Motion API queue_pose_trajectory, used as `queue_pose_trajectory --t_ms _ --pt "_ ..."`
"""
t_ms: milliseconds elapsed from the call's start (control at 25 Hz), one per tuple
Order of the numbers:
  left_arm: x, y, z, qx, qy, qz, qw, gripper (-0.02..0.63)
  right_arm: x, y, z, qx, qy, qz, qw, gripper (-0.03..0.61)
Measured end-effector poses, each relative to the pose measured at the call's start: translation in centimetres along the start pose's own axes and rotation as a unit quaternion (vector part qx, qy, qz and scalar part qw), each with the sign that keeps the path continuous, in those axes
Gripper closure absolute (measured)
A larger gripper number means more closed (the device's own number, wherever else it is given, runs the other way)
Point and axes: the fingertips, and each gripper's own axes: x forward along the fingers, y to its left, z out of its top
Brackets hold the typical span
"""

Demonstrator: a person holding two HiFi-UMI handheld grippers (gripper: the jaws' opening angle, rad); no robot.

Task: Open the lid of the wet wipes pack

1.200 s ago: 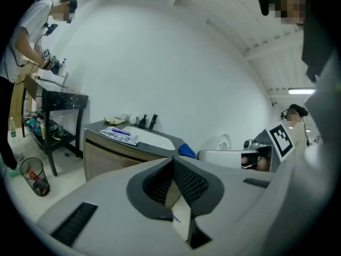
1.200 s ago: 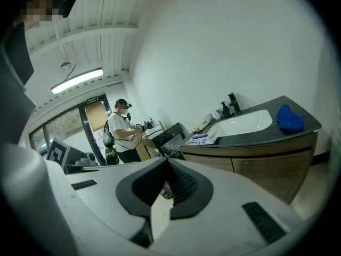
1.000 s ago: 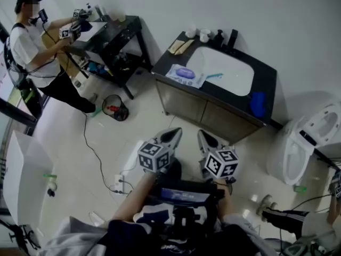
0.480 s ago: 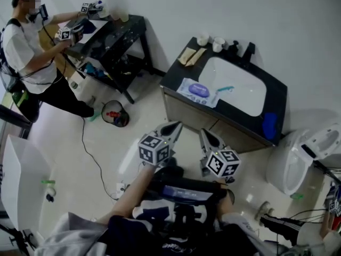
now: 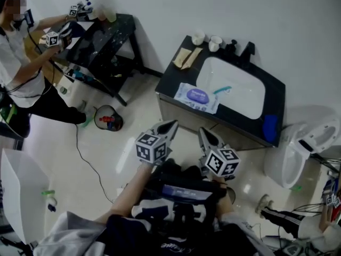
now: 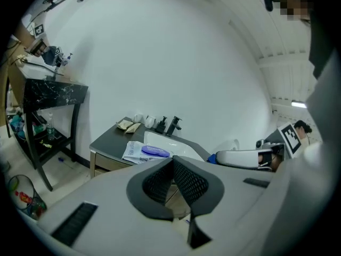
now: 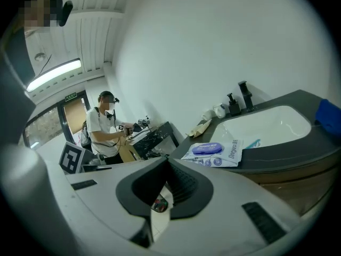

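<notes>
The wet wipes pack (image 5: pixel 196 97) is white with a purple lid. It lies flat on the dark vanity counter (image 5: pixel 169 86), left of the white sink (image 5: pixel 234 89); its lid is down. It also shows in the left gripper view as the pack (image 6: pixel 145 152) and in the right gripper view as the pack (image 7: pixel 214 153). My left gripper (image 5: pixel 171 125) and right gripper (image 5: pixel 203 133) hover side by side over the floor, short of the vanity front. Both point at the counter. The left gripper (image 6: pixel 173 162) and right gripper (image 7: pixel 167 162) are shut with nothing between the jaws.
Cups (image 5: pixel 205 39), a black faucet (image 5: pixel 248 49), a toothbrush (image 5: pixel 224 89) and a blue object (image 5: pixel 270 127) sit on the counter. A toilet (image 5: pixel 303 149) stands to the right. At far left another person (image 5: pixel 16 57) works at a black table (image 5: pixel 109 33). A red-filled bin (image 5: pixel 107 119) and cable lie on the floor.
Both grippers have moved toward the vanity, which now sits nearer and more central. The person at the table has slid toward the left edge. Jaws stayed shut.
</notes>
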Motion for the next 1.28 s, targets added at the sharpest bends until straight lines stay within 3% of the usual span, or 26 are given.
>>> queue_pose_trajectory --t_ms 240,560,760,1040,1280 --pt "2.2 1.3 0.1 -0.008 0.011 0.003 0.9999 0.607 2.1 -2.6 1.0 0.008 0.01 -0.004 1.0 0.571" --pt "6.5 5.0 2.5 -0.027 0.008 0.052 0.9983 0.607 7.1 -6.7 3.3 -0.043 0.043 0.023 0.998 0.571" --pt "9.4 6.5 3.1 -0.053 0.01 0.07 0.9961 0.607 9.8 -10.0 4.2 -0.061 0.073 0.01 0.995 0.571" --pt "12.4 7.8 2.4 -0.063 0.032 0.088 0.9936 0.607 12.3 -12.3 3.9 -0.115 0.111 0.028 0.987 0.571" --pt "13.1 8.8 1.3 -0.068 0.056 0.093 0.9918 0.607 14.2 -11.2 3.1 -0.178 0.141 0.057 0.972 0.492"
